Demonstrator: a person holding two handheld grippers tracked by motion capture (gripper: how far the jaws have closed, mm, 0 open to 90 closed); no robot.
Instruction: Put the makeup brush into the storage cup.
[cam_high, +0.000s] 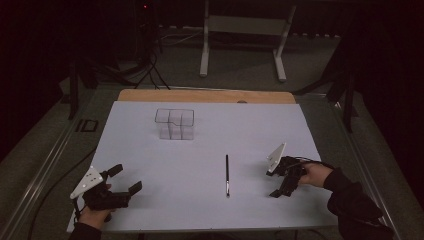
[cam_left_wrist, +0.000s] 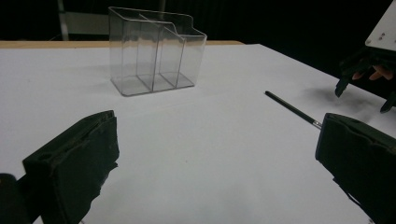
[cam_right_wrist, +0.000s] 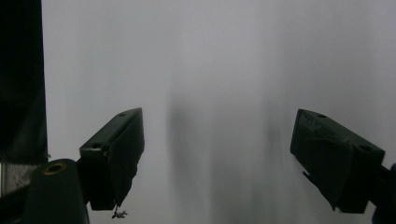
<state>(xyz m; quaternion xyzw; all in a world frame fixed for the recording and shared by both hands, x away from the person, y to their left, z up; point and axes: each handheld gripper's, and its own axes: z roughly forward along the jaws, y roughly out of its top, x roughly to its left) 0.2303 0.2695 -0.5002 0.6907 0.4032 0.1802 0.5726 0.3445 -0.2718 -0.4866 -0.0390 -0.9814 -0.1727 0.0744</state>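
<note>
The high view looks forward and down over the whole white table (cam_high: 200, 210) from the person's side. The left gripper view sits low near the tabletop, facing across it toward the clear organizer (cam_left_wrist: 154, 51) and thin black pen (cam_left_wrist: 292, 108), both shared with the high view. The right gripper view faces close onto the white surface.

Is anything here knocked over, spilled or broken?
Nothing stands out. The clear organizer stands upright and empty on the white sheet, the pen lies flat by itself, and the left claw and right claw are open, holding nothing.
</note>
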